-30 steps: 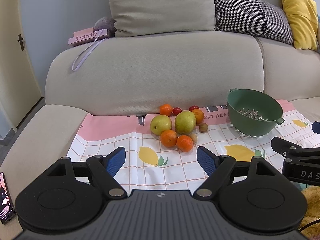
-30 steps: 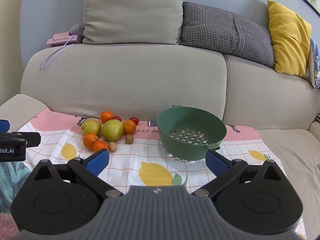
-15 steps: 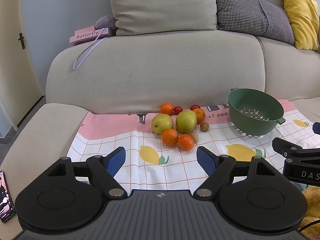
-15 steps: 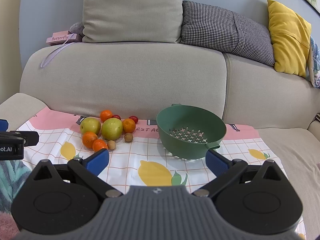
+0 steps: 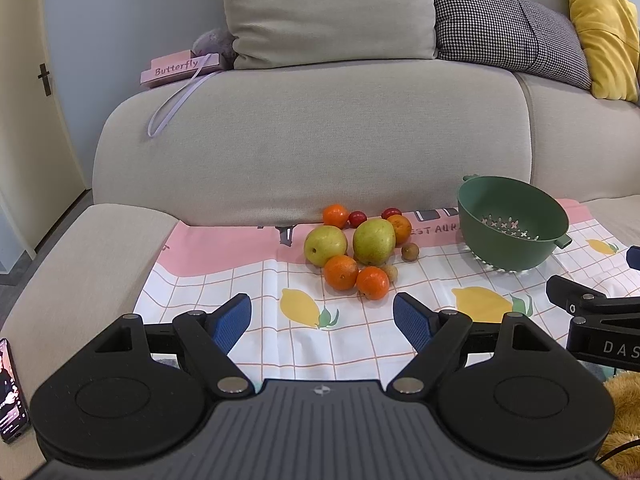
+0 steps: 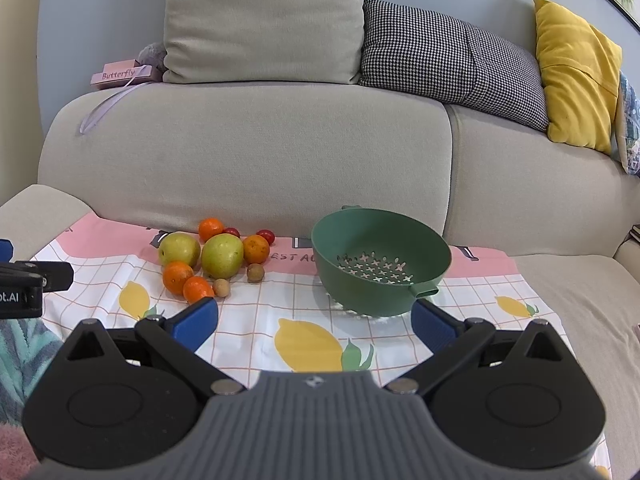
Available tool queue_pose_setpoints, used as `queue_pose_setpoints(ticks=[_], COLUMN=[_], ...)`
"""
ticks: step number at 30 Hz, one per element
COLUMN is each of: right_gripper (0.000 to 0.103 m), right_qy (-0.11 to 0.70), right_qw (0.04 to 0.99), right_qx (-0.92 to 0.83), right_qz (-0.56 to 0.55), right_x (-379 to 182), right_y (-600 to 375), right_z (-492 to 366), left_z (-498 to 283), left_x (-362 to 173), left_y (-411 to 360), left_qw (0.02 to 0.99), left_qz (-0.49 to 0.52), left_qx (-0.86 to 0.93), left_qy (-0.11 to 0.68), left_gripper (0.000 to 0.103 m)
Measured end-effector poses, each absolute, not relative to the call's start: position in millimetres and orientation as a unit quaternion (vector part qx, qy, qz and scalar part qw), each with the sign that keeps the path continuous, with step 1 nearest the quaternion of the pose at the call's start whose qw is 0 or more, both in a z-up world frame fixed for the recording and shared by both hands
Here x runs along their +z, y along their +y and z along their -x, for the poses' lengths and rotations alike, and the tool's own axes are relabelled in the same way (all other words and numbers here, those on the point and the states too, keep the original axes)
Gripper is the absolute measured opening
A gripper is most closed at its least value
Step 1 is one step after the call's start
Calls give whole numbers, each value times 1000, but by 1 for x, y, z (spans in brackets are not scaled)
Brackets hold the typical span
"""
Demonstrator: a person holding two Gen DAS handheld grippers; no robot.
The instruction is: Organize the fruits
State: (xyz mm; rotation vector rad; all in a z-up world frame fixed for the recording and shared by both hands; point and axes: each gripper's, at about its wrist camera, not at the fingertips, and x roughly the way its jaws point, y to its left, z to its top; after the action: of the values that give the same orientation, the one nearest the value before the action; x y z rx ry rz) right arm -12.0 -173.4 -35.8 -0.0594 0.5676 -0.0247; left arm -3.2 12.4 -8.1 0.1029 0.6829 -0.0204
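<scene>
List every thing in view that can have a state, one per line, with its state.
left gripper: jaws open, nothing between them
right gripper: jaws open, nothing between them
green colander: upright on the cloth, no fruit inside
fruit pile: loose on the cloth beside the colander, none sorted yet
phone: screen lit, on the sofa arm

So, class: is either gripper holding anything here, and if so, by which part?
Nothing is held. The left gripper and right gripper both stand open and empty, short of the fruit pile and green colander.
</scene>
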Motion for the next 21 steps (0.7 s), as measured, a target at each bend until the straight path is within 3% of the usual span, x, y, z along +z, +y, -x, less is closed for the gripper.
queue_pose_setpoints(ticks=[21], right_gripper=[99], right_qy=[290], right_qw=[956], right_qx=[-16], right_qz=[29], right_x=[-40], right_y=[-172], right_z=[10], left_z=[5], left_x=[-12], left_y=[18], left_qw=[940], left_qz=[-46], left_qx=[-11], left_qy=[338], left_gripper=[94])
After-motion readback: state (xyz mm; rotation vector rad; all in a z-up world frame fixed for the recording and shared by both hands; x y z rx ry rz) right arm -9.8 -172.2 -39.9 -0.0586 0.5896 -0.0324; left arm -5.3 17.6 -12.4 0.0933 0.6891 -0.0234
